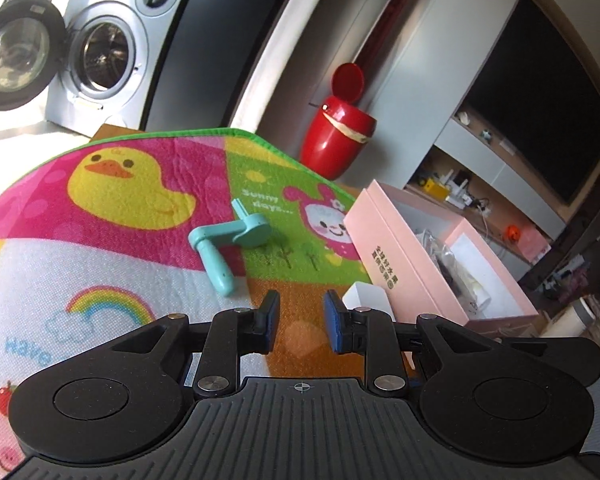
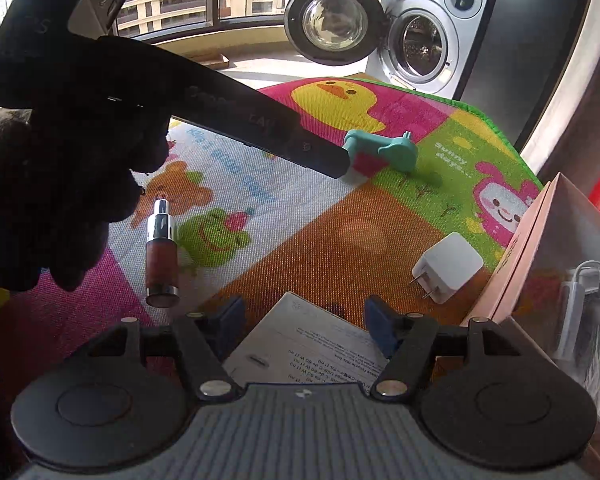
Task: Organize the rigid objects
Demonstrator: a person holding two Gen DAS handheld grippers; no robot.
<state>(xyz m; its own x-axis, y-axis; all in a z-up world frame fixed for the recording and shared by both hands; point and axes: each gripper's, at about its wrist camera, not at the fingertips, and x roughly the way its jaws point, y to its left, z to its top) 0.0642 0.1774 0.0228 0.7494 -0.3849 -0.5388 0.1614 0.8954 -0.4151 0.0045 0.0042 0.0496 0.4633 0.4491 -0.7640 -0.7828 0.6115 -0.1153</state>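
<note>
A colourful cartoon-printed play mat (image 1: 132, 216) with a green edge is spread over the surface, and the loose things are scattered on it. A teal plastic crank handle (image 1: 230, 242) lies near the middle of the mat, on the border between a pink panel and a green one. In the right wrist view, a white square wall charger (image 2: 448, 266) with two metal prongs is seen on the orange panel, just beside the open pink cardboard box (image 1: 384, 240), which stands at the mat's edge and already holds cables and small packets. A small brown glass bottle with a silver pump top (image 2: 162, 256) lies on its side next to a printed frog.

The left tool (image 1: 302, 320) is held above the orange panel with its blue-padded jaws parted a little; nothing is seen between them. The right tool (image 2: 304, 320) has its jaws standing wider apart, either side of a white printed carton (image 2: 304, 352); whether the pads press on it cannot be told.

In the right wrist view a hand in a dark glove (image 2: 56, 184) is seen at the left, with the left tool's dark body reaching towards the crank handle. A red lidded bin (image 1: 338, 136) and a front-loading washing machine with its door open (image 1: 100, 60) stand beyond the mat.
</note>
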